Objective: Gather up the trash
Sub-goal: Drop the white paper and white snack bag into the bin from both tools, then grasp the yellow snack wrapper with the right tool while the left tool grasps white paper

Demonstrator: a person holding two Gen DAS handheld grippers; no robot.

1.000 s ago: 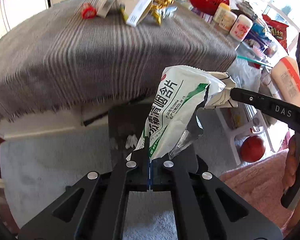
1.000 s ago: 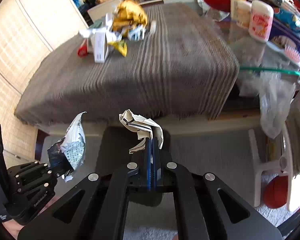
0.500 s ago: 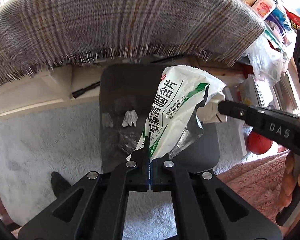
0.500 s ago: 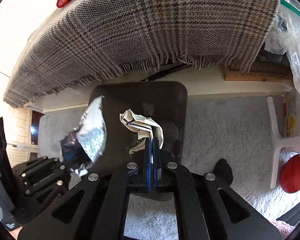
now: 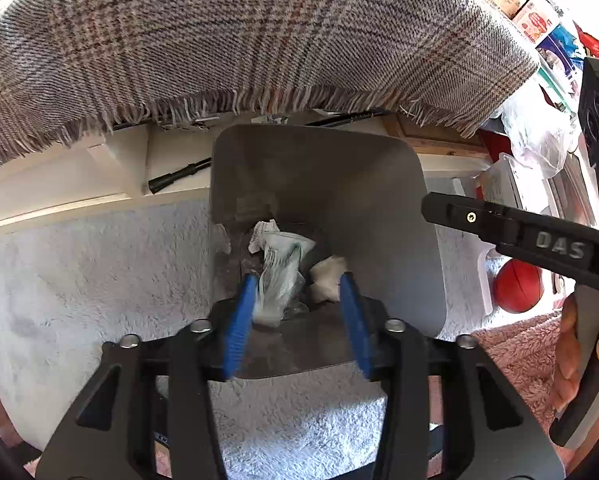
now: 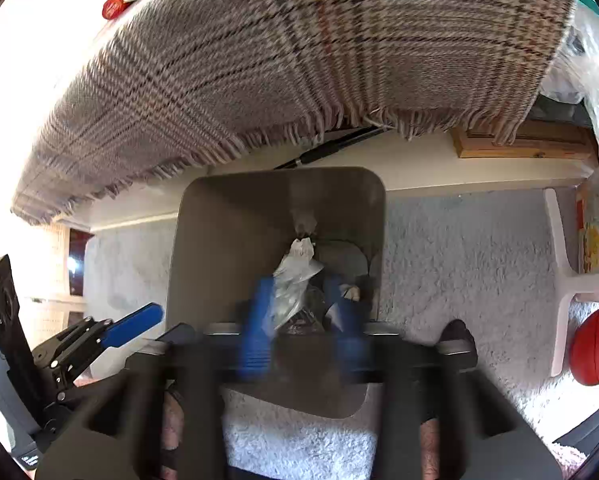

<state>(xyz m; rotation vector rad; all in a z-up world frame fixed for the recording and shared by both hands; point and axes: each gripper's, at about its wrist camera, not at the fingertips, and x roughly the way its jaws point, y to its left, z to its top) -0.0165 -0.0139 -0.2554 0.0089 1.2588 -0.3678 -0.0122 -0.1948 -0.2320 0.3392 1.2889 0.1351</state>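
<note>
Nearest the left wrist camera, the left gripper (image 5: 297,300) hangs over the bin (image 5: 379,184), its blue pads (image 5: 239,320) spread apart after just opening, nothing pressed between them. Past the pads, down inside the bin, lies the wrapper (image 5: 279,268), a white and green packet now crumpled, with a paper wad (image 5: 325,276) just beside it on its right. The right gripper (image 6: 303,312) is likewise held above the bin (image 6: 219,220); its jaws have also just been opening and stand apart, though motion blur smears the pads (image 6: 255,320), so their edges are hard to place. Through that gap the wrapper (image 6: 295,280) shows inside the bin, apparently loose. In the left view a finger of the right gripper (image 5: 519,236) reaches in from the right, gripped by a hand (image 5: 587,344). The bin stands on a pale shaggy rug (image 5: 79,280). Farther off, a red ball (image 5: 517,286) rests on the floor to the right, and a fringed plaid cloth (image 5: 239,40) hangs over the table edge beyond the bin.
</note>
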